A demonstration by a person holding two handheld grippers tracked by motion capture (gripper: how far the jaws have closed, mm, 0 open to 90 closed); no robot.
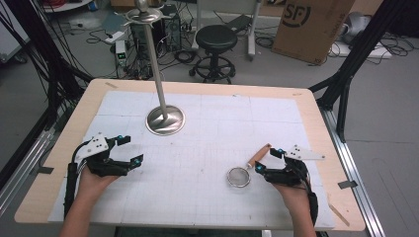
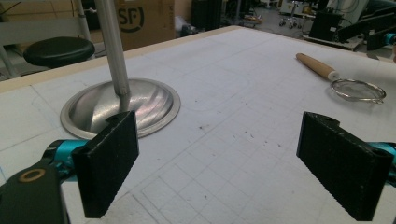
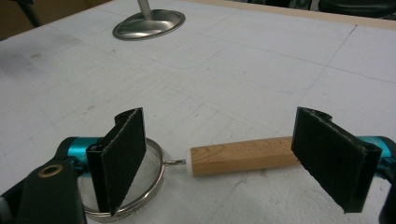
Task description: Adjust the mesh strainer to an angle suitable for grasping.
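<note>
Right tool [image 3: 219,158] nearest the lens in the right gripper view: jaws wide apart, nothing gripped, straddling the strainer [image 3: 140,186] lengthwise. Strainer lies flat on the bench [image 1: 207,163], near the person's right side.

Left to right in the high view: left tool [image 1: 129,149] at the bench's left, jaws also apart, empty, well away from the strainer. Then the metal stand [image 1: 165,120], round base on the mat, pole upright, beyond and right of the left tool. Then the strainer's mesh bowl [image 1: 238,177], its wooden handle [image 1: 259,155] running up and right from it, away from the person. Right tool [image 1: 267,160] just beside the handle, far closer than the left one.

Key relation: in the right gripper view the handle [image 3: 243,155] runs nearly jaw to jaw, so its long axis lies along the closing line, not across it. Judgement: the right hand likely needs a turn so the jaws close across the handle.
</note>
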